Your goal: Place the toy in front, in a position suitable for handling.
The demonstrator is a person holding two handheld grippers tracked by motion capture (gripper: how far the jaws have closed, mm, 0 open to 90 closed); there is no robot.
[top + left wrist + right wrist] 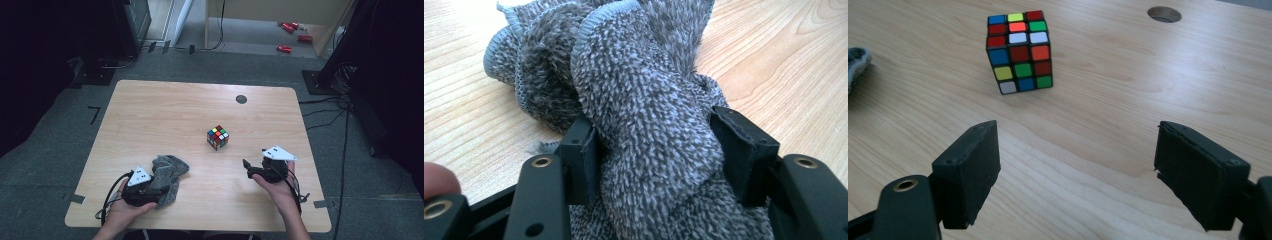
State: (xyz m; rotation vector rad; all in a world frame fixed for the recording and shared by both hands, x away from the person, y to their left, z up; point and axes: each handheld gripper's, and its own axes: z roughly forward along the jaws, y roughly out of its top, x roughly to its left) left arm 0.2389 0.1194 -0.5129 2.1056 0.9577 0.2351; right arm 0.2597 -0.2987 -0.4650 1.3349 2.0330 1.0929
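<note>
Left gripper [651,150]: jaws pressed in on a thick fold of cloth [644,115], closed as far as the bunched pile allows. Cloth grey, fuzzy, with a stitched hem; heaped on the table [165,110] near the front left edge, most of it just ahead of the jaws. In the high view, same cloth [169,175] crumpled beside that gripper [150,192].

Likely to handle soft and light: will sag, trail and unfold when lifted, and no harm from a firm squeeze. Best taken where several layers bunch together, as now; a single hem edge would probably slip or let the rest drag.

Right gripper [1075,170]: jaws spread wide, nothing between them, low over bare wood. Seen from above [246,167] at the front right, pointing toward the middle.

Farther out: cube [1020,52] ahead of the right jaws, apart from them, resting tilted on the wood. Same cube [217,137] near table centre, apart from the cloth. Beyond it, a round hole [241,99] toward the far edge.
</note>
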